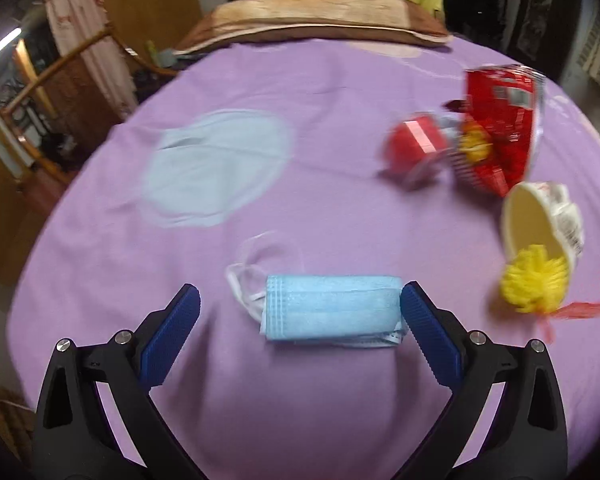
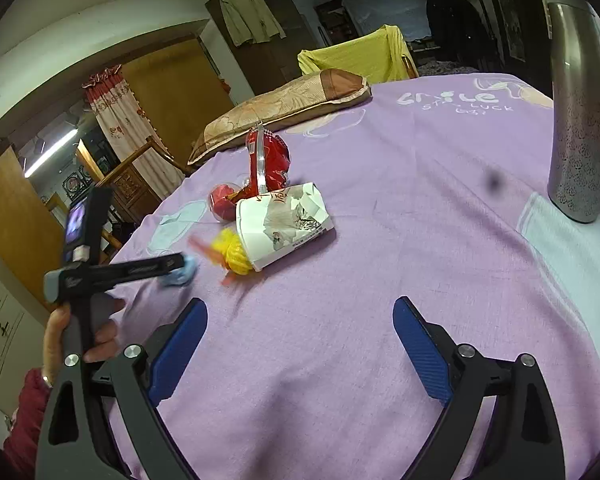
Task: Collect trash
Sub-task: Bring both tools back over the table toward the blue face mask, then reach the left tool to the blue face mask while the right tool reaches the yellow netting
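A folded blue face mask (image 1: 332, 312) with white ear loops lies on the purple bedsheet (image 1: 300, 92). My left gripper (image 1: 300, 296) is open around it; the right pad (image 1: 424, 328) is at the mask's right end, the left pad stands apart. To the right lie a tipped paper cup (image 1: 540, 224) with a yellow tuft (image 1: 534, 280), a red snack bag (image 1: 500, 132) and a red round wrapper (image 1: 416, 148). My right gripper (image 2: 300, 308) is open over bare sheet, short of the cup (image 2: 284, 224). That view shows the left gripper (image 2: 178, 264) at the mask (image 2: 180, 274).
A tall metal flask (image 2: 580, 120) stands on the sheet at the right. A brown pillow (image 2: 284, 108) lies at the far edge, with a yellow-draped chair (image 2: 360, 56) behind. A hand (image 2: 80, 332) holds the left tool. Wooden furniture flanks the left bed edge (image 1: 60, 184).
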